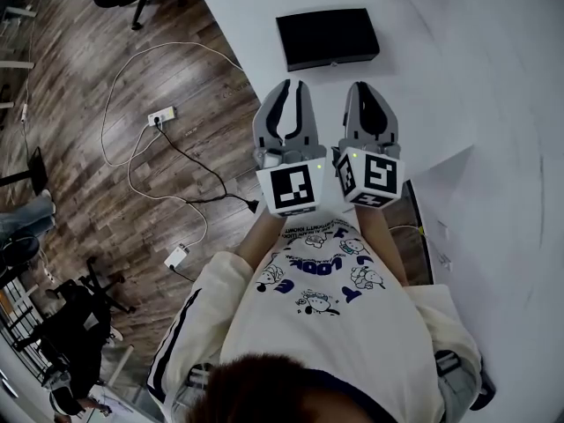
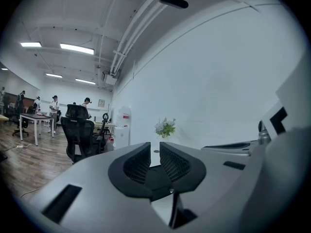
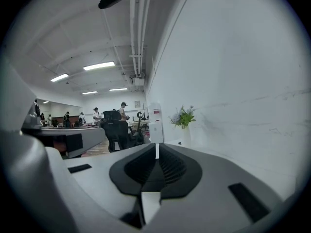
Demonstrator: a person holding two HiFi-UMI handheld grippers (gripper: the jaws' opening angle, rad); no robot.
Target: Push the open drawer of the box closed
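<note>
A flat black box (image 1: 327, 37) lies on the white table (image 1: 441, 69), far from me; no drawer shows from above. I hold both grippers side by side over the table's near edge, pointing toward the box and well short of it. The left gripper (image 1: 294, 85) has a narrow gap between its fingers and holds nothing; in the left gripper view its tips (image 2: 154, 149) stand slightly apart. The right gripper (image 1: 367, 86) is shut and empty, its pads nearly touching in the right gripper view (image 3: 156, 149). Neither gripper view shows the box.
Wooden floor lies left of the table, with cables and a power strip (image 1: 161, 115). Both gripper views look across the room: a vase of flowers (image 2: 165, 127) (image 3: 183, 116), a black office chair (image 2: 80, 132), people at desks far off, and a white wall at the right.
</note>
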